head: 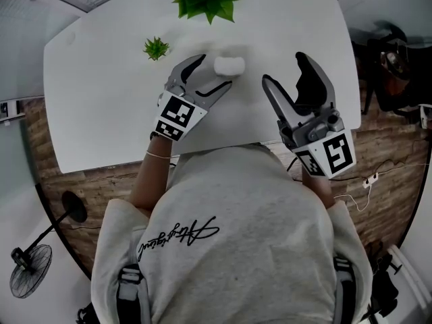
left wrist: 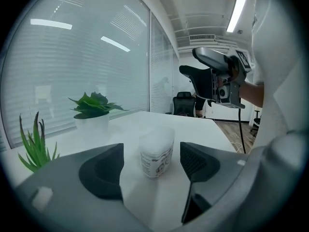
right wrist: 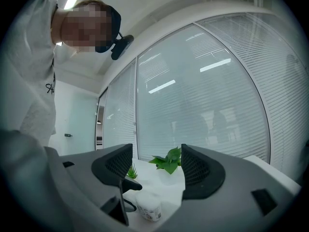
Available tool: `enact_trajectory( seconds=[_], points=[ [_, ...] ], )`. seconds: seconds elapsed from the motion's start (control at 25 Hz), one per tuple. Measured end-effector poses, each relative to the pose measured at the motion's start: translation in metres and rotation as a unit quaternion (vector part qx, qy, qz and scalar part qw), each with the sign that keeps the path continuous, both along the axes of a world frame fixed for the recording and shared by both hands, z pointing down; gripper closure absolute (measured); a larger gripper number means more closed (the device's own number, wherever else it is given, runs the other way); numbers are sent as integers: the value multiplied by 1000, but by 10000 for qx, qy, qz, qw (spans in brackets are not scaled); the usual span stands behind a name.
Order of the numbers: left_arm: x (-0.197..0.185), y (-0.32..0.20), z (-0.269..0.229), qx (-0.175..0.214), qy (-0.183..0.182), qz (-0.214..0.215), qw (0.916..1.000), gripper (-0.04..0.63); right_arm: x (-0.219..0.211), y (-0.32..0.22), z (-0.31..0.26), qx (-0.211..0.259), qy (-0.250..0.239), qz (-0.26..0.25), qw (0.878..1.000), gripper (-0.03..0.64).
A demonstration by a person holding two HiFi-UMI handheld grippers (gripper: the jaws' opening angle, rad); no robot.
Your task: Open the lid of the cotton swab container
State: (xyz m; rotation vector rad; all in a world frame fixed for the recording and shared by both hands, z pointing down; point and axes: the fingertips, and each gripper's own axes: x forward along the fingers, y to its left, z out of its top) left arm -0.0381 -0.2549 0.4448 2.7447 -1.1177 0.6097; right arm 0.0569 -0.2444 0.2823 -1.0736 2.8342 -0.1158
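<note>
Smooth white table. Left gripper has its matte grey jaws spread wide, with the cotton swab container between them, untouched. It's a stubby frosted plastic tub, upright, lid on top. Right gripper jaws gape wide too, empty.

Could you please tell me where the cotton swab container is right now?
In the head view, the small white cylindrical cotton swab container stands near the middle of the white table, just beyond the open jaws of the left gripper.
</note>
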Motion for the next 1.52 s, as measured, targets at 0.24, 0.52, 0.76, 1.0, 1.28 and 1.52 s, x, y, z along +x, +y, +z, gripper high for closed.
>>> enact_trajectory(
  seconds=[0.24,0.52,0.76,1.0,1.28,1.52],
  points=[
    [6,-5,18,-157,-143,115,9997,244,2,3,-1,6,21,44,10000,321],
    [11,-11,33,-250,-355,215,9988,244,10,4,-2,2,23,172,9998,322],
    [14,-14,40,-240,-535,311,9978,244,16,4,0,-42,39,249,9997,325],
    [19,-18,40,-276,-523,373,9976,244,22,2,1,-151,-47,332,9993,330],
    [19,-19,42,-380,-444,394,9975,270,21,2,4,-165,-19,330,9993,331],
    [21,-18,44,-452,-505,472,9966,295,23,1,6,-197,3,354,9992,333]
  ],
)
